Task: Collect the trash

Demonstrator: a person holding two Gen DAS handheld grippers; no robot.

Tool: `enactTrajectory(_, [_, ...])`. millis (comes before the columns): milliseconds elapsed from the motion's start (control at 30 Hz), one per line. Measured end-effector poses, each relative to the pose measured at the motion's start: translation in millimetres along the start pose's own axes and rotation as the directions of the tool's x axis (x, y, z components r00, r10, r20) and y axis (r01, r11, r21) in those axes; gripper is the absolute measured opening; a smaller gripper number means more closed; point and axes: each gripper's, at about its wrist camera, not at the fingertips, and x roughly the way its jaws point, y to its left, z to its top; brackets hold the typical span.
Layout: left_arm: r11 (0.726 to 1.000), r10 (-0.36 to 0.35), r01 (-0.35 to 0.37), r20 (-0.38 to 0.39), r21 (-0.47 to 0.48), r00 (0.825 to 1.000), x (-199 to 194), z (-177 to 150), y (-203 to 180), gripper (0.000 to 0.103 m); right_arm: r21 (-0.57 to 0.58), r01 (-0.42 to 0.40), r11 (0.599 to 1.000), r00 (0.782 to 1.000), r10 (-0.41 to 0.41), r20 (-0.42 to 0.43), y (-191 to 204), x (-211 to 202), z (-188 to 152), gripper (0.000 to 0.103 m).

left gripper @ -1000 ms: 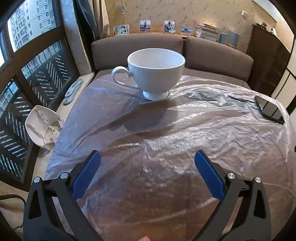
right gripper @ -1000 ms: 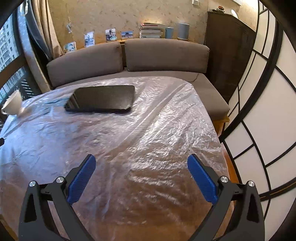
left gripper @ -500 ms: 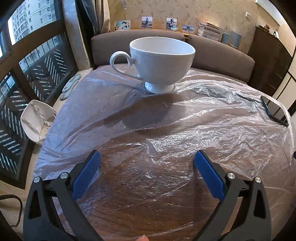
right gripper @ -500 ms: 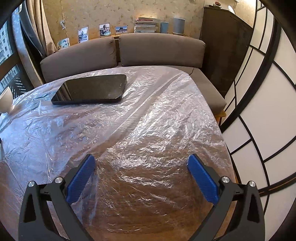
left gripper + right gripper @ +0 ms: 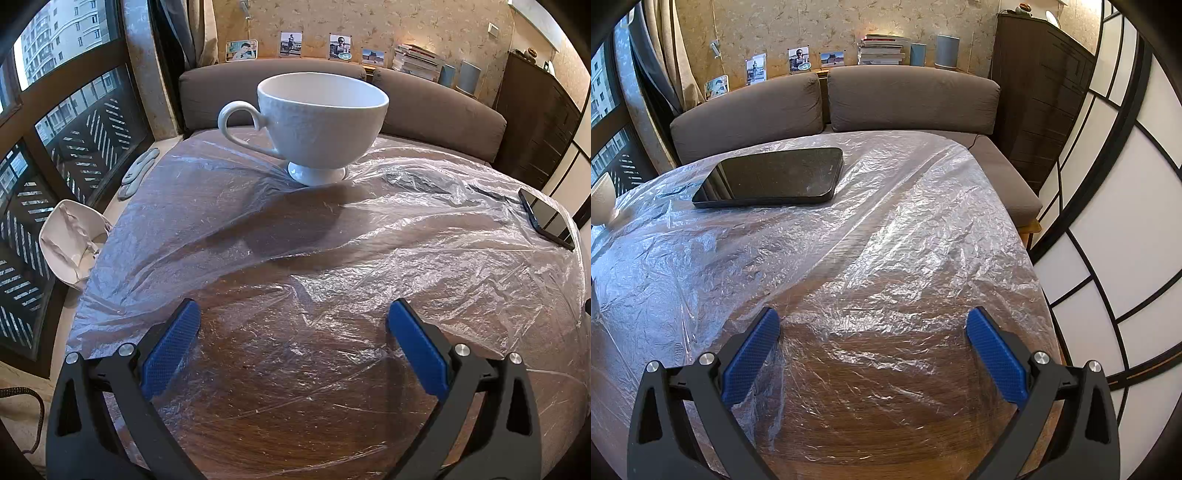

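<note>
Here, crinkled plastic sheet [image 5: 424, 258] under white cup [image 5: 321, 125].

A crinkled sheet of clear plastic film [image 5: 369, 240] lies spread flat across the wooden table [image 5: 295, 424], reaching ahead of and beneath both open tongs.

Bright daylight enters from the window [image 5: 66, 122]; the cup [image 5: 317, 125] throws a shadow, the plastic sheet [image 5: 923, 236] glares, edges bend strongly.

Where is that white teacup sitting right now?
In the left wrist view the white teacup stands upright on the plastic sheet at the table's far side, before the brown sofa, left of the phone.
</note>
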Motion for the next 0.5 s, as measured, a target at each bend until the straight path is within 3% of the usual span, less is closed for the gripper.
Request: enactTrajectory(500, [1.0,0.009,-0.009,0.0,-0.005,1.0,-0.1,-0.7,-1.0,0.102,0.0,0.0,1.0,1.0,0.0,0.0,0.0,-0.2,0.2,0.099])
